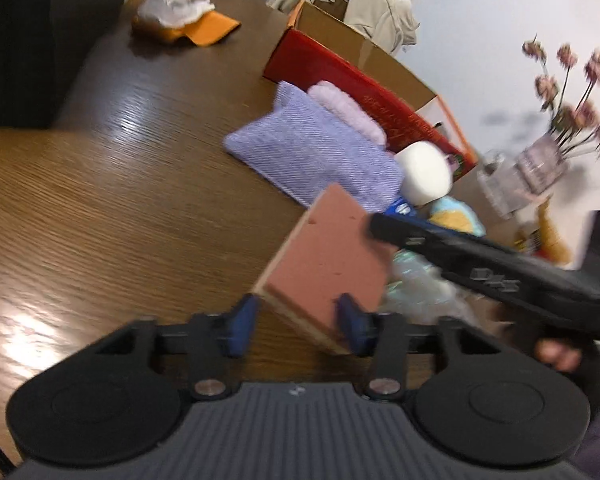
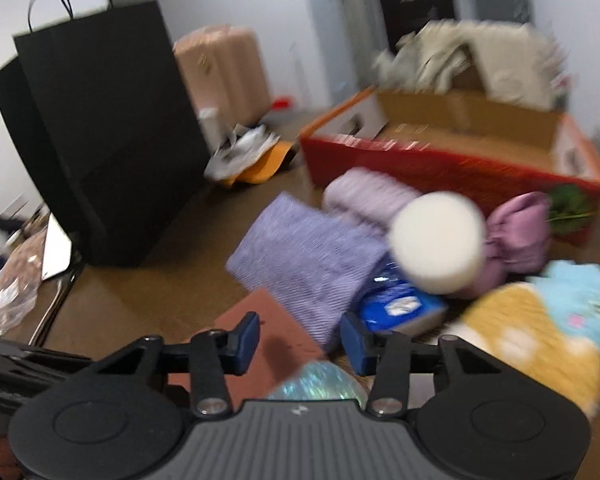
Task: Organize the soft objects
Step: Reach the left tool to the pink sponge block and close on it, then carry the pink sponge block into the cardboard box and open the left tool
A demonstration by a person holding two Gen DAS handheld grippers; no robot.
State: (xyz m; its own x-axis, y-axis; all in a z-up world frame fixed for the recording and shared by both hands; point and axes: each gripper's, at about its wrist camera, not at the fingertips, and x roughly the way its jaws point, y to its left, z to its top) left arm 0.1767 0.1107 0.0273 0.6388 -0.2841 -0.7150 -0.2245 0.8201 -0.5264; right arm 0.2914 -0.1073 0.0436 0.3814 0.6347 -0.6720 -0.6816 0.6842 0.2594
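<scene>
A pile of soft things lies on the brown table in front of an open red cardboard box [image 2: 452, 160]: a blue-lilac folded cloth [image 1: 312, 148] [image 2: 304, 256], a pink fluffy towel [image 1: 348, 110] [image 2: 364, 194], a white foam cylinder [image 1: 426, 172] [image 2: 438, 242], a mauve cloth [image 2: 516, 236], a yellow and light-blue plush [image 2: 540, 332] and a blue tissue pack [image 2: 396, 306]. My left gripper [image 1: 296, 322] is open, with a flat pink-brown sponge block [image 1: 328, 256] between its fingers. My right gripper [image 2: 298, 338] is open and empty above the block [image 2: 272, 336].
A black paper bag [image 2: 100, 140] stands at the left of the table. Crumpled white paper on an orange envelope [image 1: 180, 12] lies far back. A beige coat [image 1: 364, 4] hangs behind the box. A vase of pink flowers [image 1: 560, 120] stands at the right. An iridescent wrapper [image 2: 320, 382] lies near the right gripper.
</scene>
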